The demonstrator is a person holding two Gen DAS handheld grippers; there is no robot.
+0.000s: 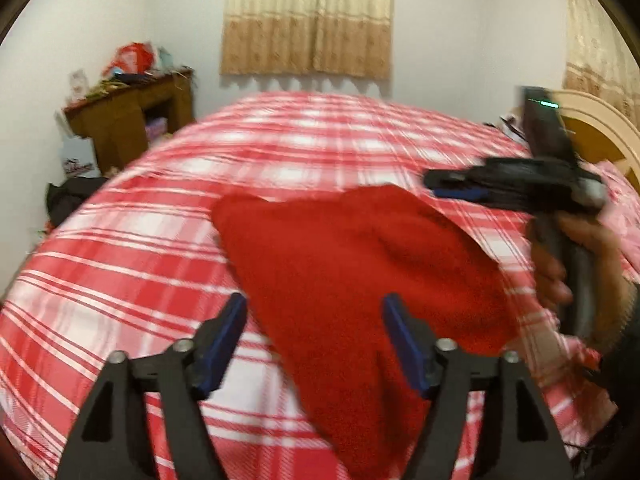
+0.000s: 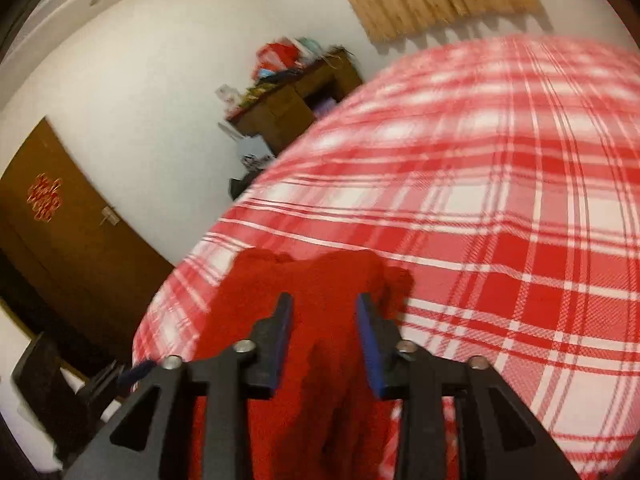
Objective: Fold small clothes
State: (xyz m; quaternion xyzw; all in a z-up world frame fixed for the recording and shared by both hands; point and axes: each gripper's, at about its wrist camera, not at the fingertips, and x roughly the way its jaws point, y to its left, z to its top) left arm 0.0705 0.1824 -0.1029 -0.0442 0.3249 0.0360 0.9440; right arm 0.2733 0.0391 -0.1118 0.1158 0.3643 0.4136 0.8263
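Garment: a small red knitted garment (image 1: 360, 280) lies on the plaid bedspread (image 1: 160, 248), doubled over on itself, its upper edge lumpy and uneven. Exact type cannot be told; the frames are blurred.
Garment position: towards the near edge of the bed, with open bedspread beyond it on the far side.
Left gripper (image 1: 314, 340): jaws stand wide, above the near part of the garment. Cloth shows between the blue pads but neither pad presses on it. Nothing held.
Right gripper (image 2: 324, 340): jaws part-way apart, over the garment's near portion. Red cloth shows below and between the fingers; the pads are not clamped on it. Nothing held. In the left wrist view it sits just past the garment's right edge, a hand (image 1: 560, 264) around its handle.
Step in hand: judged to be a release, with one fold laid down and both tools clear of the cloth.
Next move: judged to call for fresh grips on two corners or one edge of the garment, then a second fold, or a smoothing of the bunched upper edge first.
Risk: soft knit may drag or unfold if a pad snags it.
Surroundings: beyond the garment, a cluttered wooden cabinet (image 1: 132, 120) against the white wall, a beige curtain (image 1: 308, 20) above the far side of the bed, a wooden headboard (image 1: 600, 132) to the garment's right, a brown door (image 2: 60, 232) to its left.
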